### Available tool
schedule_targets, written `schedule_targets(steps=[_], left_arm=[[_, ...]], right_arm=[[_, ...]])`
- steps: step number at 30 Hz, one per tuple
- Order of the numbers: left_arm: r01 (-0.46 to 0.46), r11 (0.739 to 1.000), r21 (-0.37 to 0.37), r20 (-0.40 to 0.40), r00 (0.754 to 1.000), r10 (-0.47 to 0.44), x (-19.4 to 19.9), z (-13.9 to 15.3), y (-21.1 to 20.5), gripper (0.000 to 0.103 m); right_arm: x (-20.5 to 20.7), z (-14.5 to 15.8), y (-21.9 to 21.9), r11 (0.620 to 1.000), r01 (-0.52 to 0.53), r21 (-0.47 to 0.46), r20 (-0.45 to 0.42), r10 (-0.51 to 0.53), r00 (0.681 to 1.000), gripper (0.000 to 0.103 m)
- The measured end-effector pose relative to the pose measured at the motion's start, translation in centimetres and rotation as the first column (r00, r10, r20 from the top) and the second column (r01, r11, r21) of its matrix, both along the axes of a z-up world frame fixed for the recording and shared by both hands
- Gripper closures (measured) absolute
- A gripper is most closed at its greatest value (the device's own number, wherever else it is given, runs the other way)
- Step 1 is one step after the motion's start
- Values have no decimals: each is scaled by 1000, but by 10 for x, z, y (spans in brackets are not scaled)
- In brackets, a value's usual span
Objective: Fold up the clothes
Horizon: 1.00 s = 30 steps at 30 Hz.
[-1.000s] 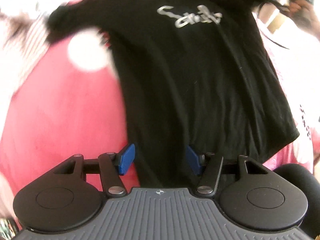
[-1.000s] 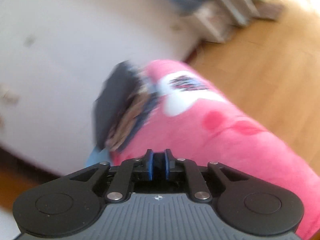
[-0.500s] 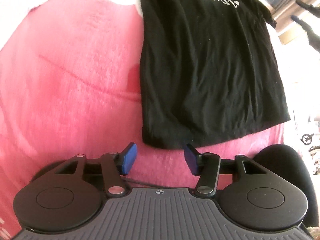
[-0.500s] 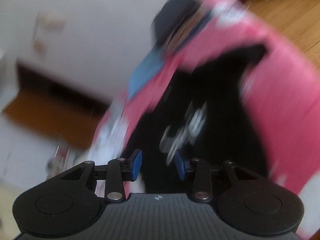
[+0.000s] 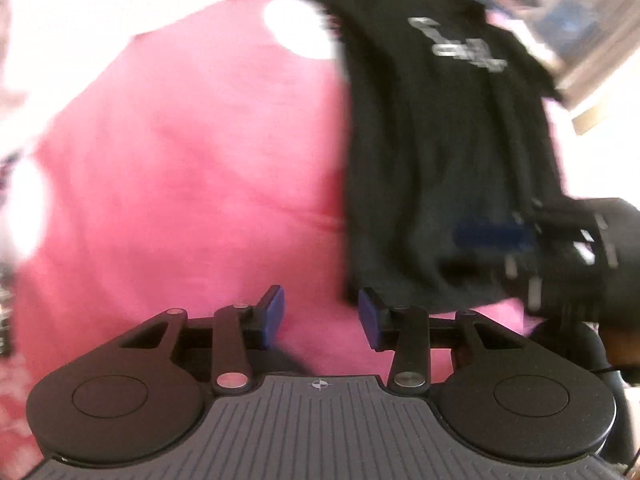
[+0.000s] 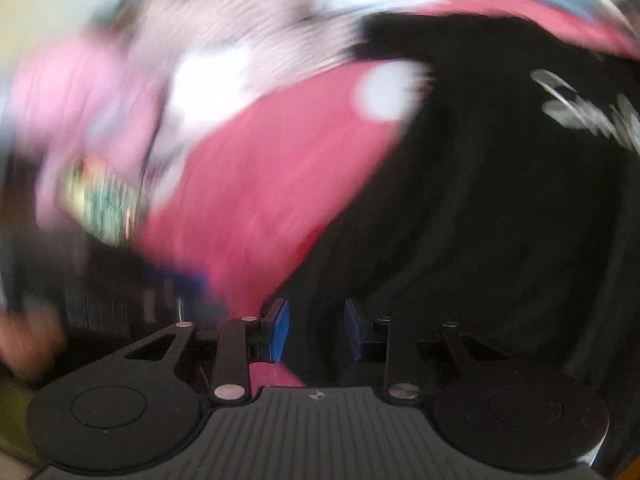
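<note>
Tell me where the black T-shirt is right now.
The black T-shirt lies spread on the pink blanket, to the right in the left wrist view, its hem corner just ahead of the left gripper, beside a white spot.

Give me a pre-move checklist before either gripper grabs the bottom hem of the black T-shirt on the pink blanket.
1. Black T-shirt with silver print lies spread on pink fleece blanket: ok.
2. Left gripper at the hem's corner, jaws closing, nothing between them: ok.
3. Right gripper over the shirt's edge, jaws closing: ok.
4. Right fingers pinching fabric: cannot tell, blurred.
5. Hem flat, unwrinkled: cannot tell.
</note>
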State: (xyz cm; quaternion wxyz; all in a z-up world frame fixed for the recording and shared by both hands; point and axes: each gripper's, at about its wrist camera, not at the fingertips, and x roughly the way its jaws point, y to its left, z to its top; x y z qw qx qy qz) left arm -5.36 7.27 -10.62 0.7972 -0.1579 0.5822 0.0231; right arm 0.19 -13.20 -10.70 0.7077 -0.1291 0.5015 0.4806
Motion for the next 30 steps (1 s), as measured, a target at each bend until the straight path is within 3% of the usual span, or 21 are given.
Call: schedule_targets(steps=[2,4,6,7,8,10,12,14,16,20,27,30], left_arm=[[-19,1000,10,-9,1000,19,0,-2,8,64],[-36,999,-15,-6,999,36,1,-3,14,64],[-49,997,-61,5,999,49,0,-5,18,64],[-51,995,-91,16,998,53,-1,-5,20,63],[-48,991,-125,26,998,51,-1,-7,21,63],[-45,980,-196,22,999,50,2,-13,21,62],[-45,962,-268,12,999,50,4,-21,21,61],[-74,940,-334,-16,997,73,9,-31,24,61],[-97,917,-388,-20,995,97,16,-37,28,61],[-150,844,-515,-64,989,137,31,-53,31,61],[-227,749,-622,-139,974,180,43,-68,27,61],[-264,736,-623,-186,964,187,44,-76,23,61]], right_arm=[[-29,-7,19,988,-143,-50,94,147,985,70],[-60,-18,35,956,-266,-121,191,286,939,70],[-74,-34,47,928,-309,-208,268,357,895,73],[-79,-42,51,915,-317,-249,297,384,874,84],[-79,-45,51,916,-312,-253,313,382,869,87],[-66,-42,44,946,-259,-197,276,307,911,100],[-44,-38,32,980,-161,-119,193,182,964,100],[-26,-33,15,997,-63,-42,102,67,992,100],[-14,-32,1,1000,0,15,35,0,999,100],[-6,-35,-7,997,41,67,-20,-39,999,100],[-9,-36,-2,995,-14,98,-5,14,1000,100],[-12,-34,0,993,-40,113,12,39,999,100]])
